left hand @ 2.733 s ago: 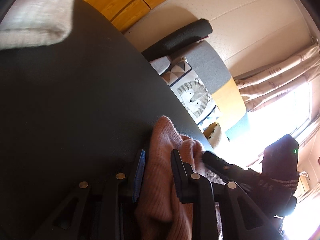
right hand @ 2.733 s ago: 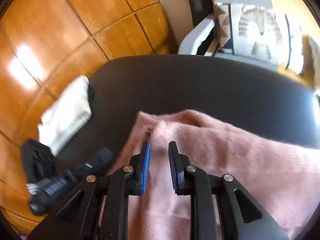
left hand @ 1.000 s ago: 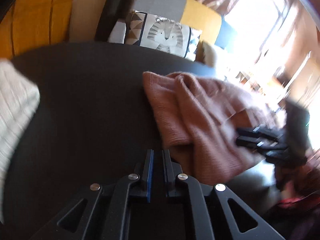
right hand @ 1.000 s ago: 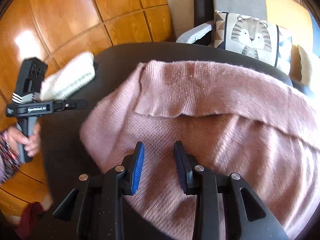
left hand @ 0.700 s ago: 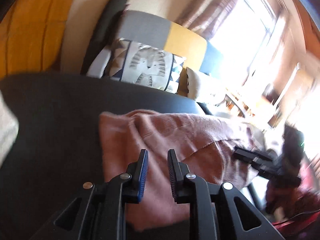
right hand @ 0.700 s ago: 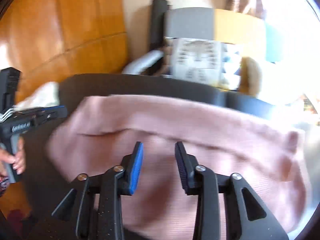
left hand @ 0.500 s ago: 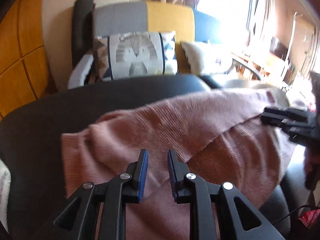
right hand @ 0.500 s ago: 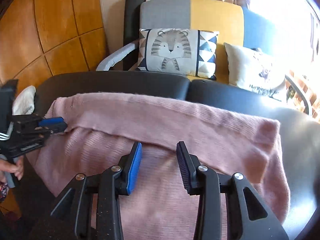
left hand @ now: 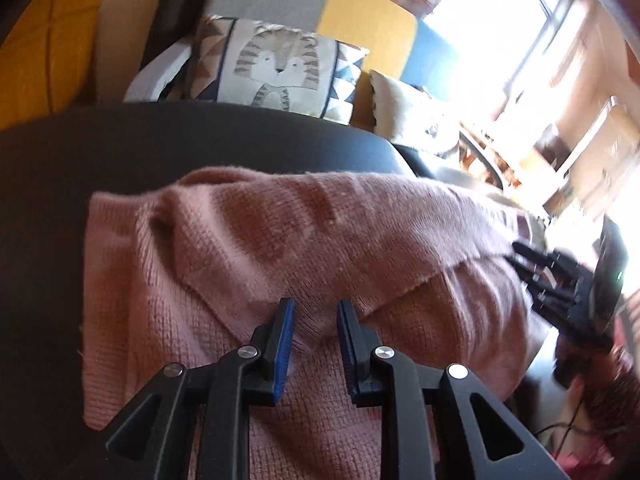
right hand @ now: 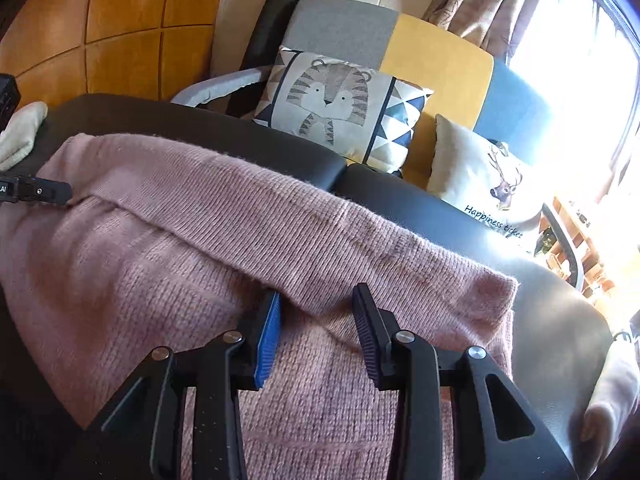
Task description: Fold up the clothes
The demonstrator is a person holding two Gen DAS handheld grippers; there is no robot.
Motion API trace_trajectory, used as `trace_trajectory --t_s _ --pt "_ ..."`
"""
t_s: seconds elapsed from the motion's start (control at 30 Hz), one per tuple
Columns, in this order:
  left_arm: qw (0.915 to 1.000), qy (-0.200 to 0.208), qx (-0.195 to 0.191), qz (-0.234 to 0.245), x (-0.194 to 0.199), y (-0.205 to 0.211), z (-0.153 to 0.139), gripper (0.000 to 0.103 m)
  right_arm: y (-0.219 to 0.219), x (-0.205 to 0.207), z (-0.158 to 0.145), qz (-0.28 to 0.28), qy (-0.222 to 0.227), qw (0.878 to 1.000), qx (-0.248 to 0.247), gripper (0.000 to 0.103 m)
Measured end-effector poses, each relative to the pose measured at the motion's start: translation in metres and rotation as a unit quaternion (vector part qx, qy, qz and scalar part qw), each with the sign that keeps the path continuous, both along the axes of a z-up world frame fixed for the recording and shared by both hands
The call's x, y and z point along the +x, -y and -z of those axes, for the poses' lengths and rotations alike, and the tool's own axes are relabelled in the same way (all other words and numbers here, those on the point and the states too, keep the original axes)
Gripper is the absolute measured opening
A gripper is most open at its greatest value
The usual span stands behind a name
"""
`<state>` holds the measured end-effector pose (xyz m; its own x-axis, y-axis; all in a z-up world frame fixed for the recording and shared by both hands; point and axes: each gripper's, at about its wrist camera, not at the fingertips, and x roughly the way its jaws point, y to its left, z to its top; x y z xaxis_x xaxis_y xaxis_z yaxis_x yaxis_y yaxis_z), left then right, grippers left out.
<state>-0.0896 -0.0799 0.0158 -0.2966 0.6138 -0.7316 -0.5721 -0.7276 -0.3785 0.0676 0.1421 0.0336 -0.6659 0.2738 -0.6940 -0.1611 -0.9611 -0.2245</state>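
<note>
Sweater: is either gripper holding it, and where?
Not gripped yet. The folded edge of the sweater lies between the open jaws of the left gripper and the closing jaws of the right gripper.

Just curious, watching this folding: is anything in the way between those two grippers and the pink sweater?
Nothing visible. The pink sweater lies spread on the black table, and both the left gripper and right gripper sit directly over its folded edge, the right gripper's jaws closing.

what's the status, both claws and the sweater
Left claw open over pink sweater. Right claw closing astride its folded flap, not yet pinching. Nothing in the way.
</note>
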Motion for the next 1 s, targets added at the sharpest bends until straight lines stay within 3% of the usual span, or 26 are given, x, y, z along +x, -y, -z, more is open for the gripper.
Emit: trace_trajectory --t_s 0.03,0.13,0.2,0.33,0.43,0.6,0.7,0.87,0.93,1.0 --pt "0.9999 0.004 0.007 -0.011 0.000 0.002 0.003 0.021 -0.001 -0.001 -0.001 0.003 0.000 1.000 -0.002 0.015" --pt "0.9996 -0.003 0.001 -0.027 0.002 -0.001 0.004 0.021 -0.009 0.006 -0.011 0.018 -0.018 0.999 -0.020 0.011" --pt "0.9995 -0.009 -0.004 -0.029 0.003 -0.004 0.002 0.021 -0.015 0.013 -0.020 0.028 -0.034 0.998 -0.034 0.003" --pt "0.9988 -0.033 -0.021 -0.028 0.000 -0.002 -0.005 0.021 -0.022 0.033 -0.042 0.034 -0.071 0.996 -0.044 0.001" --pt "0.9979 -0.046 -0.021 -0.040 -0.006 0.008 -0.011 0.021 -0.018 0.037 -0.042 0.020 -0.064 0.997 -0.034 0.001" --pt "0.9979 0.006 -0.003 -0.065 -0.019 0.025 -0.002 0.021 -0.013 0.023 0.003 0.002 0.026 0.999 -0.019 0.003" --pt "0.9959 0.043 0.030 -0.073 -0.022 0.029 0.001 0.021 -0.018 0.036 -0.006 0.006 -0.003 0.998 -0.061 0.014" --pt "0.9874 0.111 0.080 -0.081 -0.024 0.041 0.007 0.022 -0.030 0.062 -0.037 0.011 -0.094 0.988 -0.123 0.020" --pt "0.9800 0.142 0.103 -0.094 -0.028 0.046 0.013 0.022 -0.044 0.060 -0.037 0.042 -0.097 0.985 -0.138 0.026" --pt "0.9749 0.160 0.111 -0.108 -0.029 0.048 0.018 0.022 -0.060 0.054 -0.027 0.074 -0.082 0.980 -0.167 0.026"
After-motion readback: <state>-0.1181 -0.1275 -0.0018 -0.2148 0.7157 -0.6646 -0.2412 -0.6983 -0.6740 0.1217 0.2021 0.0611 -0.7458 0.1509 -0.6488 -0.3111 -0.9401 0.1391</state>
